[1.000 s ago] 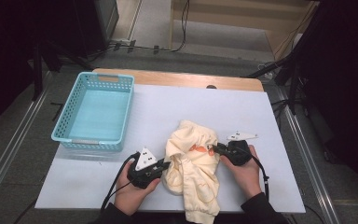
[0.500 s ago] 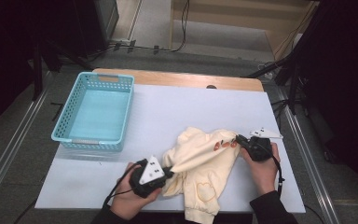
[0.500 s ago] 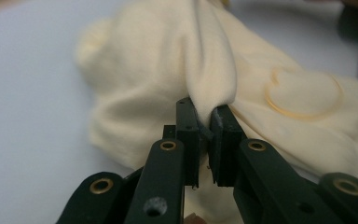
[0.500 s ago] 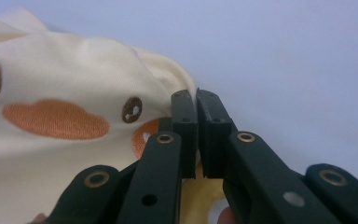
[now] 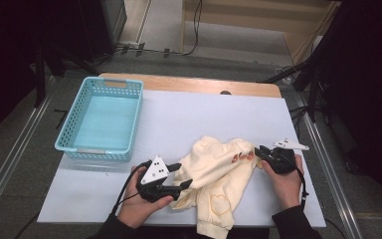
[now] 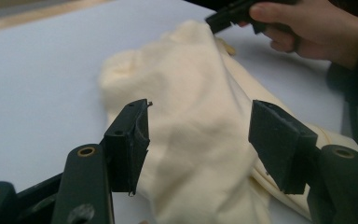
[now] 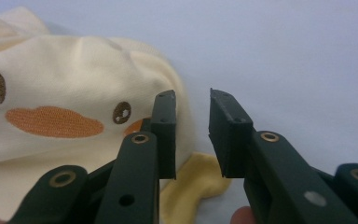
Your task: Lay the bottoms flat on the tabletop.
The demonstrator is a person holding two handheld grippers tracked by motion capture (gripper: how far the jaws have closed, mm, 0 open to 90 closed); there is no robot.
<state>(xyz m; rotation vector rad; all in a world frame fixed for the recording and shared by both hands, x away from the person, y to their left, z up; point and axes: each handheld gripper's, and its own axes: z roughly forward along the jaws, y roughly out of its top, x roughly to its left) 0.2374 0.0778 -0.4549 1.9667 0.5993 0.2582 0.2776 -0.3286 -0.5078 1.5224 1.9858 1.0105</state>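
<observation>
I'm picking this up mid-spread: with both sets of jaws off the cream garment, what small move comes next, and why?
Probably regrip: bring the left gripper, jaws open around the cloth, onto the near edge of the cream garment and close. The garment lies bunched on the table, and the right gripper is open beside its far edge, so nothing holds it.

Left gripper [image 6: 198, 144]: jaws just opened, standing apart, pads off the cream garment [image 6: 200, 140] lying between them on the white table [image 6: 42, 74]. Other hand [image 6: 317, 28] with its gripper [image 6: 230, 14] at the garment's far edge.
</observation>
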